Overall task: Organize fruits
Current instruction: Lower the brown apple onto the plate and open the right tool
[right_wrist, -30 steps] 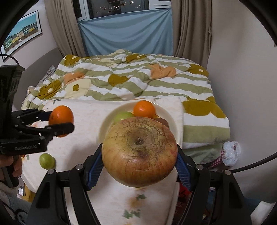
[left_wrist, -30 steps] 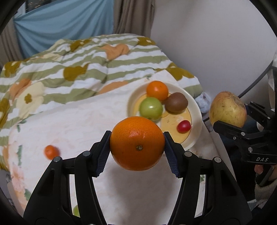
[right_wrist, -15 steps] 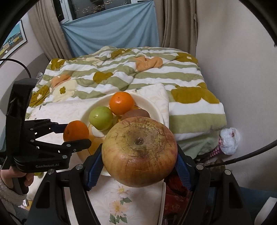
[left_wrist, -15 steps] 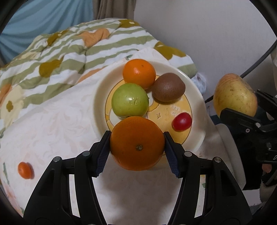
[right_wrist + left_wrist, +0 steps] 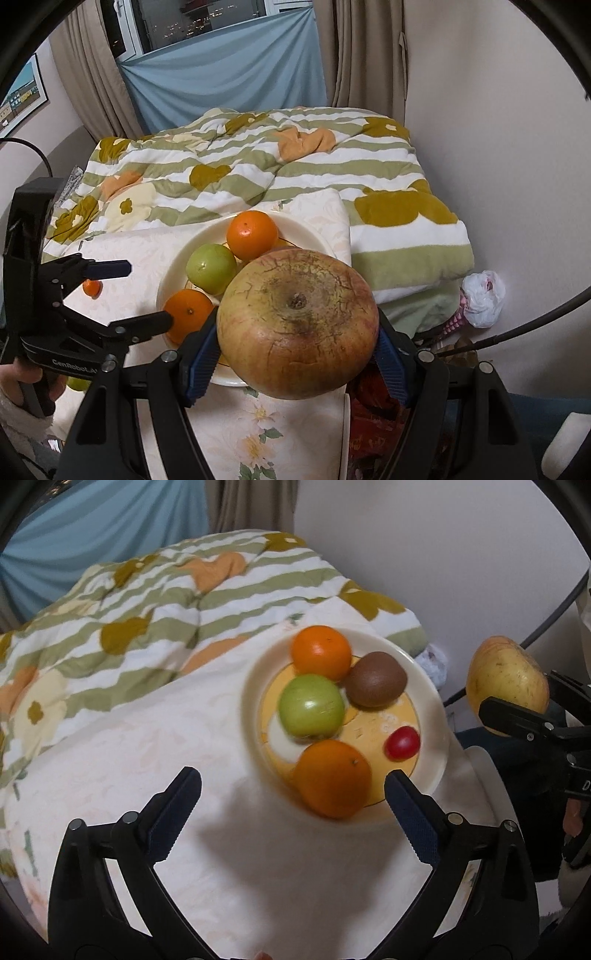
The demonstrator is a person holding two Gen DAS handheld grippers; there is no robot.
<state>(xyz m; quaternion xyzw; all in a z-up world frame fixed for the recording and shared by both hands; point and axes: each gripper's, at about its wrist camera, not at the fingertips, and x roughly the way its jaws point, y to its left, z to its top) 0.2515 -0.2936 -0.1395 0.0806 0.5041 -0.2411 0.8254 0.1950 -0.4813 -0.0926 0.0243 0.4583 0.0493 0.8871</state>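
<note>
Two blue-padded fingers of the left gripper (image 5: pixel 293 797) stand wide apart in the left wrist view, with nothing between them; they hang above the pale cloth (image 5: pixel 147 760), at the near edge of the plate (image 5: pixel 432 686). On the plate lie five fruits: a near orange (image 5: pixel 332 779) at the front rim, a green apple (image 5: pixel 311 706) touching it from behind, a far orange (image 5: pixel 321 652), a brown kiwi (image 5: pixel 376 679) beside the green apple, and a small red tomato (image 5: pixel 402 742) lying apart toward the right rim. At the right edge of this view the right gripper (image 5: pixel 517 709) clamps a large yellowish apple (image 5: pixel 506 685); a white letter "D" shows on its body, the rest cut off.

In the right wrist view the right gripper (image 5: pixel 297 349) has its fingers closed against both sides of the large yellowish apple (image 5: pixel 297 328), stem end facing the camera, held above the near rim of the plate (image 5: pixel 306 232). The left gripper (image 5: pixel 138 293) shows from the side, fingers spread, the lower one just beside the near orange (image 5: pixel 186 319). Its body reads "GenRobot.A", the ending hidden. Behind sit the green apple (image 5: pixel 211 267) and the far orange (image 5: pixel 252 234). A small orange fruit (image 5: pixel 91 287) lies on the cloth, off the plate, and a striped quilt (image 5: pixel 258 166) covers the bed beyond.
</note>
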